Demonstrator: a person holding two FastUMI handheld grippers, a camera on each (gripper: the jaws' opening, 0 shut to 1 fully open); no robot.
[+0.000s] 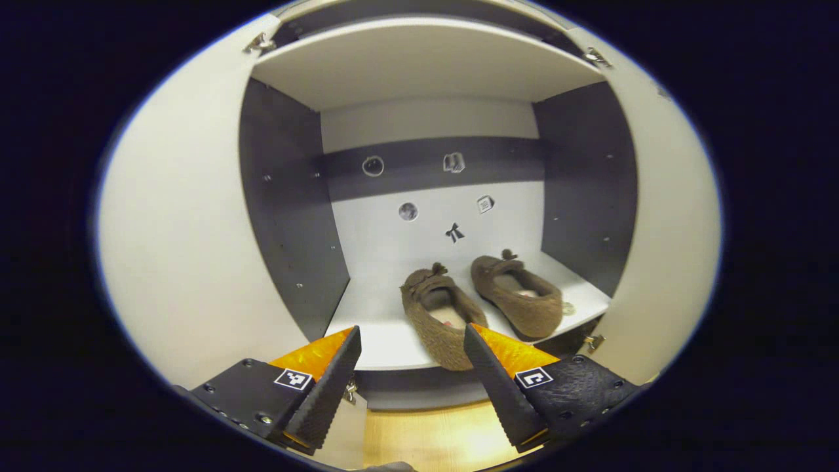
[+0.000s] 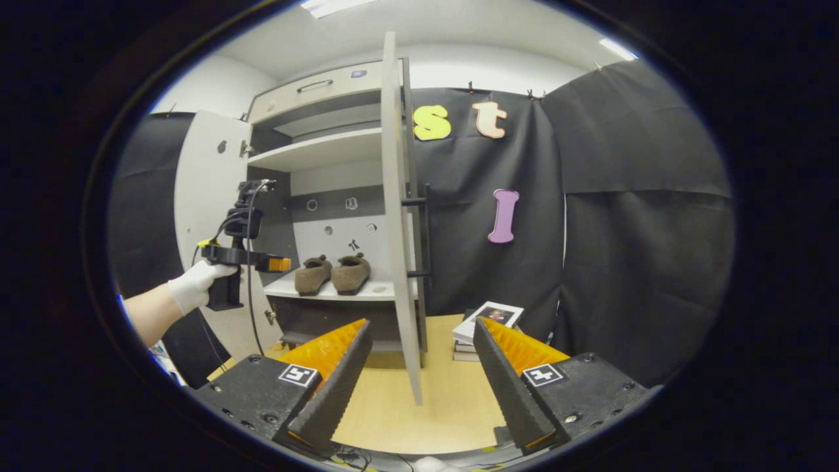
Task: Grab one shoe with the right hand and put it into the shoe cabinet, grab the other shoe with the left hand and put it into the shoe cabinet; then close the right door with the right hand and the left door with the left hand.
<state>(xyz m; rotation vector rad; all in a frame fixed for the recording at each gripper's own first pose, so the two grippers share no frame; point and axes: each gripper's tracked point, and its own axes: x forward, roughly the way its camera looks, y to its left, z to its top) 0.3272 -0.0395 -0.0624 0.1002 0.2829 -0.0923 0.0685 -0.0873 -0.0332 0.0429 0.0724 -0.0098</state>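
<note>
Shoes (image 1: pixel 482 301) are sitting on the cabinet shelf (image 1: pixel 387 341); your claws are gaping empty, and you're risking the right door (image 2: pixel 398 216) clipping the overhanging heel.

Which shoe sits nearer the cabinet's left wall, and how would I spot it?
Look inside the open cabinet, on the pale shelf under the wall stickers. Two brown fuzzy shoes lie side by side; it is the left shoe, whose heel overhangs the shelf's front edge, unlike the right shoe.

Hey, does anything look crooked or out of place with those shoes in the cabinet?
Mostly tidy. Both shoes sit upright, side by side on the shelf. The left shoe pokes its heel past the shelf's front edge, unlike the right shoe; it might catch a closing door.
</note>
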